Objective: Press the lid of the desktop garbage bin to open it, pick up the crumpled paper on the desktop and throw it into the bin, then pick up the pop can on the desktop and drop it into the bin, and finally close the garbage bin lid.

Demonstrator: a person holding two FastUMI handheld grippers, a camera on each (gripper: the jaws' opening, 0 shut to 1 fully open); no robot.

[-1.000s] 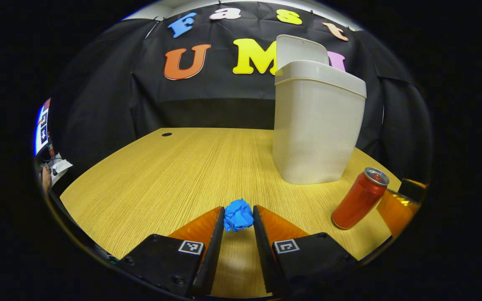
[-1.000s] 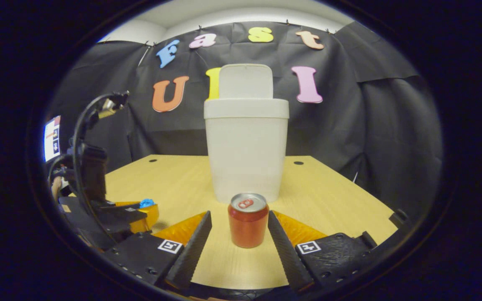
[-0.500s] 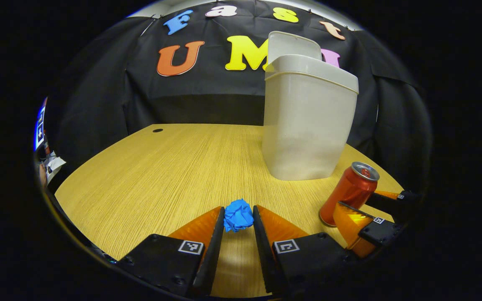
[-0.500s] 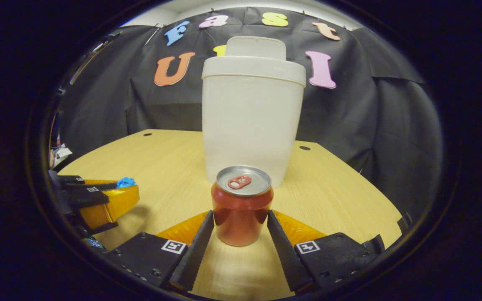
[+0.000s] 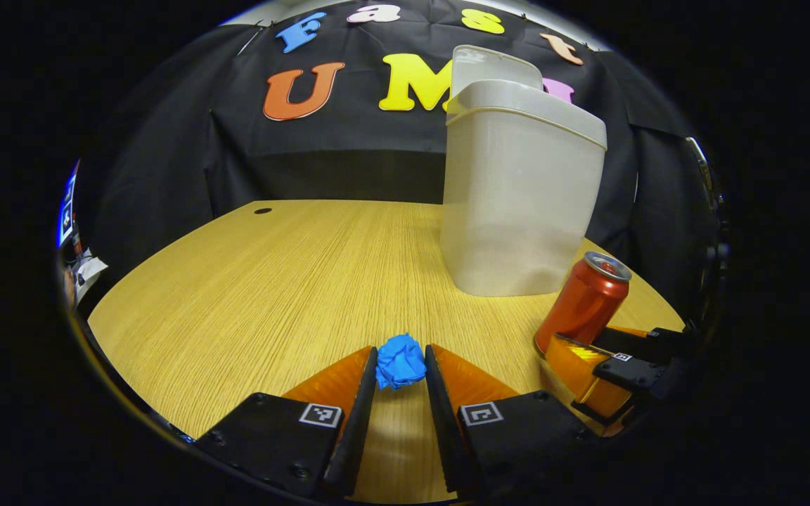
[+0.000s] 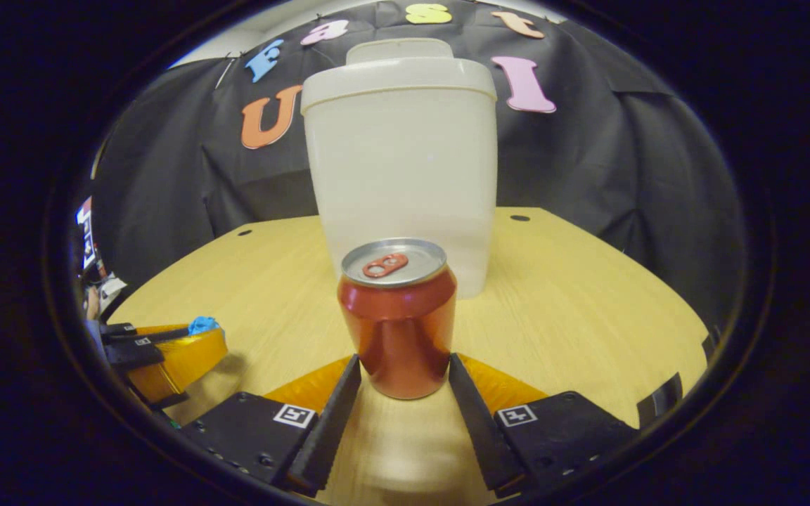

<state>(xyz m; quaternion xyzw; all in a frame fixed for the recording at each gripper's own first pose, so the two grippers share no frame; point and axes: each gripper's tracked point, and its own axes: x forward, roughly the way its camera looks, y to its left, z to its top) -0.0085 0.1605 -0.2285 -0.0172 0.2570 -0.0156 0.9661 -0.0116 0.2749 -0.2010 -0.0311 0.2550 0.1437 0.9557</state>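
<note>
The wood-grain tabletop is the biggest thing going on here, light oak-looking, with a small round cable hole out at about 10 o'clock in the left gripper view.

Next up is the garbage bin, cream-white plastic, standing upright on the tabletop at roughly 1 o'clock in the left gripper view. Its lid is flipped up and standing behind the rim, so the bin's open. In the right gripper view the same bin sits dead ahead at 12 o'clock, right behind the can.

The pop can is red with a silver top, upright on the tabletop. In the right gripper view it stands right at the tips of the right claw, between them, and the claw looks open: the fingers sit on either side of the can's base, but I can't tell if they're actually touching it. From the left gripper view that can shows at around 4 o'clock, just in front of the bin, with the right claw reaching in at its base.

The left claw is closed on the crumpled paper, a little bright blue wad pinched between both fingertips just above the tabletop. You can also spot the wad at about 8 o'clock in the right gripper view, held in the left claw well apart from the can.
</note>
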